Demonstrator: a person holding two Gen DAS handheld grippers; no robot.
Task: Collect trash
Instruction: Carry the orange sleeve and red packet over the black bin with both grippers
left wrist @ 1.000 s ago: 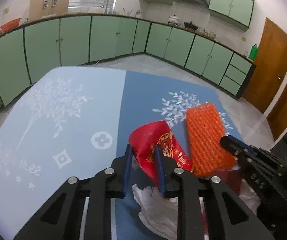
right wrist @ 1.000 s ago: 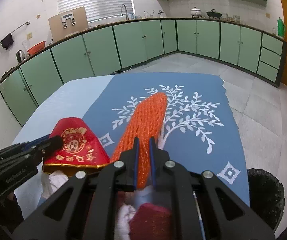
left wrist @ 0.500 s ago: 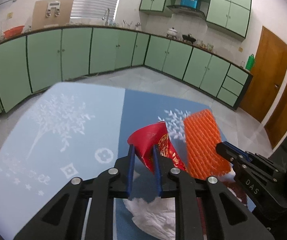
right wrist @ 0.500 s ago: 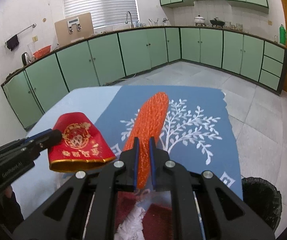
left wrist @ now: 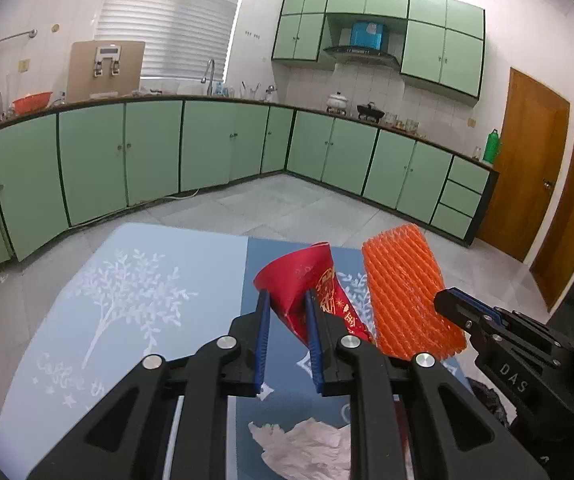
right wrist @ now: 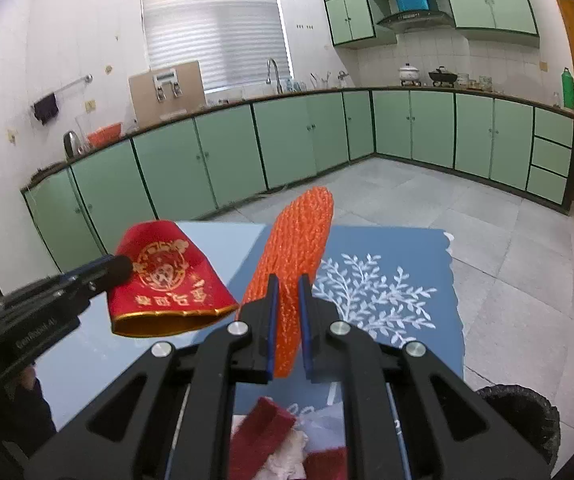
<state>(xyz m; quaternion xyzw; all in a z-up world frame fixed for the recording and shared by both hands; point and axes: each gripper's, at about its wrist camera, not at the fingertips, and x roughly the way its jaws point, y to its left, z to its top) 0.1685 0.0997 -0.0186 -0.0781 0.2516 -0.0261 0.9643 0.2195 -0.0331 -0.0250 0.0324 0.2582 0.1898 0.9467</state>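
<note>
Both grippers rose; left gripper (left wrist: 287, 312) holds one red wrapper (left wrist: 299, 280); right gripper (right wrist: 287, 308), one orange net (right wrist: 299, 240).

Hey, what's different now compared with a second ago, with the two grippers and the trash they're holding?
Both grippers rose, carrying their items clear of the table: the left gripper lifted the red paper cone, and the right gripper lifted the orange foam net. Nothing was released or newly gripped. The crumpled white tissue and the blue tablecloth stayed put.
</note>
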